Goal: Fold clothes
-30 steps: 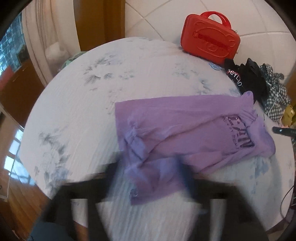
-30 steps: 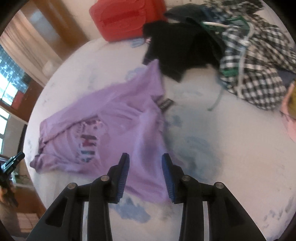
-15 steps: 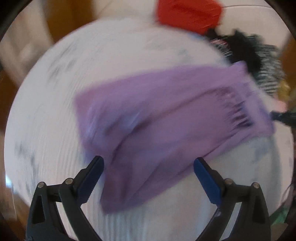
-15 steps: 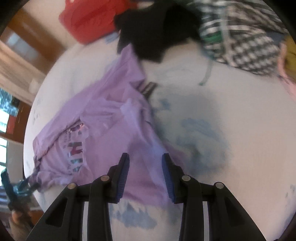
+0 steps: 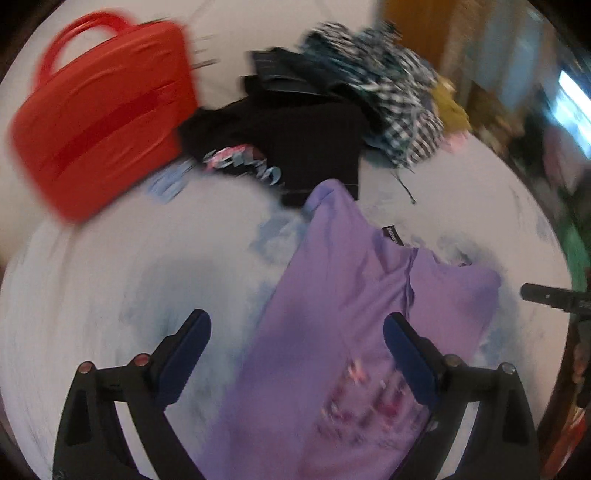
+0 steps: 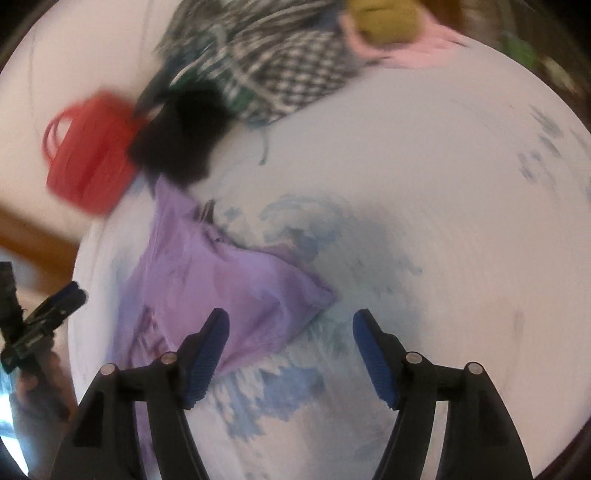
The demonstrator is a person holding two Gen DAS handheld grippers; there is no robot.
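Note:
A purple T-shirt [image 5: 351, 314] with a pink print lies loosely folded on the white, blue-patterned bed [image 5: 110, 295]. My left gripper [image 5: 295, 332] hovers over the shirt's printed part, jaws wide open, nothing pinched. In the right wrist view the shirt [image 6: 229, 280] ends in a corner that lies between the fingers of my right gripper [image 6: 291, 325]. Its jaws are opening and the pads do not press on the cloth. The left gripper [image 6: 55, 302] shows at that view's left edge, and the right gripper [image 5: 546, 295] at the left wrist view's right edge.
A red hard case [image 5: 99, 110] stands at the back left of the bed. Beside it lie a black printed garment [image 5: 288, 147] and a black-and-white checked one [image 5: 399, 103]. Yellow [image 6: 384, 18] and pink [image 6: 424, 48] items lie further back.
The right jaws have widened and let go of the purple cloth they were pinching. The left gripper has opened wide and swung along the shirt to its printed end. Both views have rolled.

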